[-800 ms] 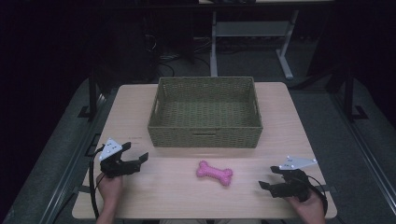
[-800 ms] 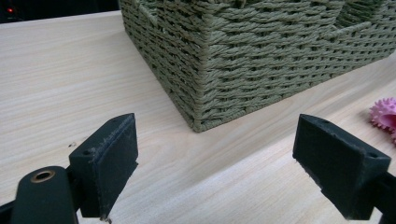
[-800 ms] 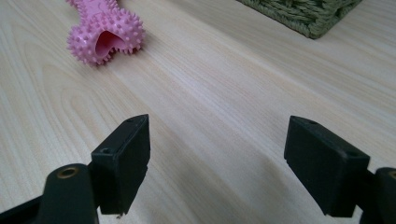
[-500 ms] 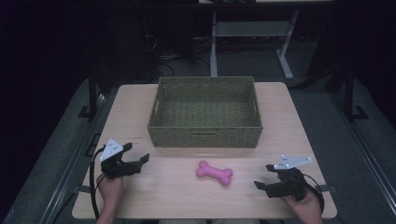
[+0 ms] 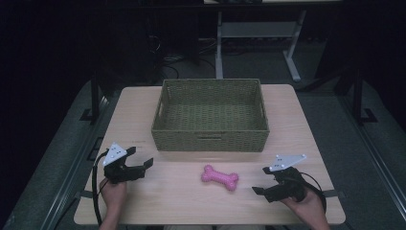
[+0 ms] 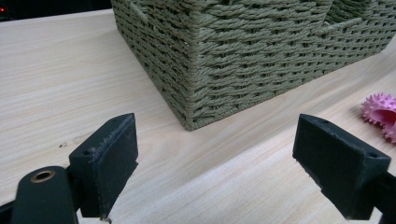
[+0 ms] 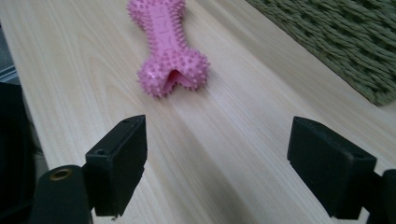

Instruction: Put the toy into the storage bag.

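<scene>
The pink spiked bone toy [image 5: 219, 177] is seen flat on the bench [image 5: 182, 201], at six o'clock of the wicker basket [image 5: 209, 139]. The right tool [image 5: 261, 181] is held wide open at its three o'clock, nothing gripped; the left tool [image 5: 147, 164] likewise gapes empty.

Dim room, lit tabletop [image 5: 182, 201].
Evenly lit from above; soft shadows; near jaws slightly blurred in both gripper views.

Bone toy [image 5: 219, 178] before basket [image 5: 209, 139]; both on table [image 5: 139, 108].
</scene>
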`<state>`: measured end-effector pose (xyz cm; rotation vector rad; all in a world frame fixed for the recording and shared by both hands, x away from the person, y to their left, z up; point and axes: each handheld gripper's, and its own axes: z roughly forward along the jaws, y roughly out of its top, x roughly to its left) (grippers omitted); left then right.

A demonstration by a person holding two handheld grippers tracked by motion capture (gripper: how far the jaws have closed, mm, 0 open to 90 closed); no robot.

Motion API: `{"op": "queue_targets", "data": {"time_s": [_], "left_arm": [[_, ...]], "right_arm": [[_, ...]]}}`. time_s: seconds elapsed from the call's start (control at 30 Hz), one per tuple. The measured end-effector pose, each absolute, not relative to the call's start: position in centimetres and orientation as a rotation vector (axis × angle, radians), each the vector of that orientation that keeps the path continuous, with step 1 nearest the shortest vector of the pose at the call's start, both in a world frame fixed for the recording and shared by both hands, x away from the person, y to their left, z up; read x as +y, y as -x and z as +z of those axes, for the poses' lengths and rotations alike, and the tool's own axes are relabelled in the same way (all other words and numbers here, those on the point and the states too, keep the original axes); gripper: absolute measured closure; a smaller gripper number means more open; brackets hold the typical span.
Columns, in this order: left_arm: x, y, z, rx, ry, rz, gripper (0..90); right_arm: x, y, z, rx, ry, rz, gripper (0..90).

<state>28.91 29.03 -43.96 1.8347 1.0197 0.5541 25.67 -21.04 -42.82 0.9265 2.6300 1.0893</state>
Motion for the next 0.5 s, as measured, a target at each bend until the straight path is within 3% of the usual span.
{"op": "queue_targets", "data": {"time_s": [0.5], "left_arm": [[29.1, -28.9, -43.9, 1.015, -1.825, 0.561, 13.6]], "right_arm": [[-17.5, -27.1, -41.6, 2.791, -0.798, 0.995, 18.7]]}}
